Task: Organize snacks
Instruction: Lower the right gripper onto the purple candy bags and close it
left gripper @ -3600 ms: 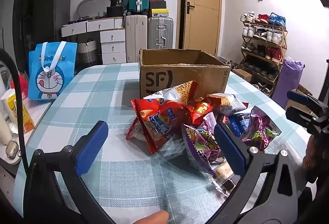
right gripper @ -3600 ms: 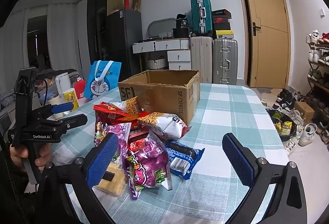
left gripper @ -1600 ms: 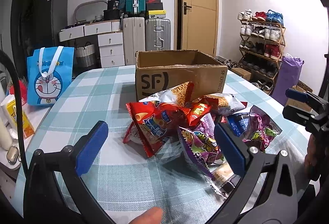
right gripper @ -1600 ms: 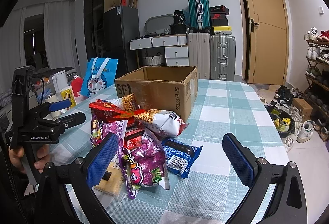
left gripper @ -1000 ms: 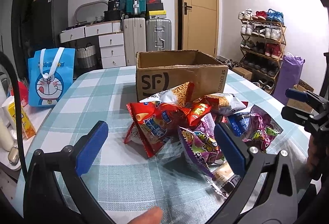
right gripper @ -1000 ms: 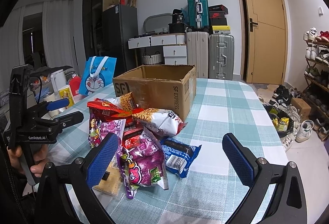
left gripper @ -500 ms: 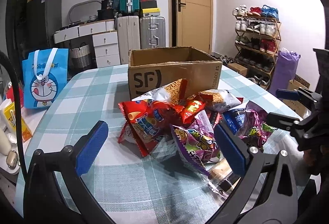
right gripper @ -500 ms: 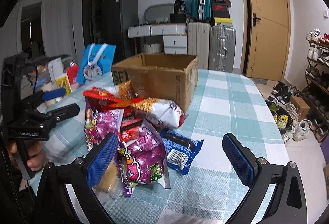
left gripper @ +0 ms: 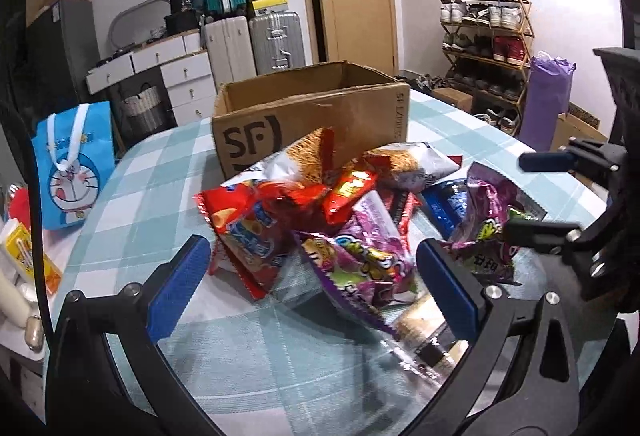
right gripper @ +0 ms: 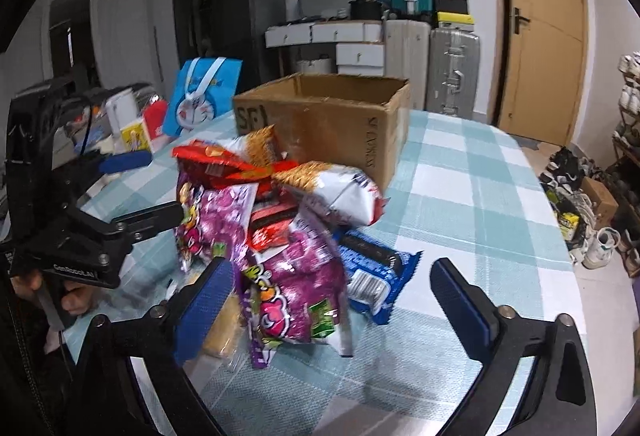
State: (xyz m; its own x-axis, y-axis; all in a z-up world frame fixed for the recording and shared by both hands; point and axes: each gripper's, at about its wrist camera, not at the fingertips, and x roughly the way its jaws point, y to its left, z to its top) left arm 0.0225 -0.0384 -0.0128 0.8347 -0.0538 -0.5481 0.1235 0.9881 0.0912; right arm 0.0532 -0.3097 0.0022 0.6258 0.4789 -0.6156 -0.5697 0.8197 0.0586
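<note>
A heap of snack bags lies on the checked tablecloth [left gripper: 132, 196] in front of an open cardboard box [left gripper: 312, 116] [right gripper: 340, 116]. My left gripper [left gripper: 314, 288] is open, its blue pads on either side of a purple candy bag [left gripper: 360, 260] and a red chip bag [left gripper: 244, 224], touching neither. My right gripper [right gripper: 334, 300] is open with its jaws closing. Another purple candy bag [right gripper: 296, 284] lies between its pads, unpressed, next to a blue biscuit packet [right gripper: 372, 276]. Each gripper appears in the other's view, the right gripper [left gripper: 528, 194] and the left gripper [right gripper: 152, 186].
A blue cartoon tote [left gripper: 72, 164] [right gripper: 200, 100] stands at the table's left, near a yellow carton [right gripper: 134, 134]. Suitcases [left gripper: 240, 20] and drawers line the back wall. A shoe rack [left gripper: 480, 36] stands to the right. Bare tablecloth [right gripper: 480, 196] stretches right of the pile.
Both grippers have come closer to the snack pile and tilted down over it. The right gripper's pads stand slightly nearer each other than before.
</note>
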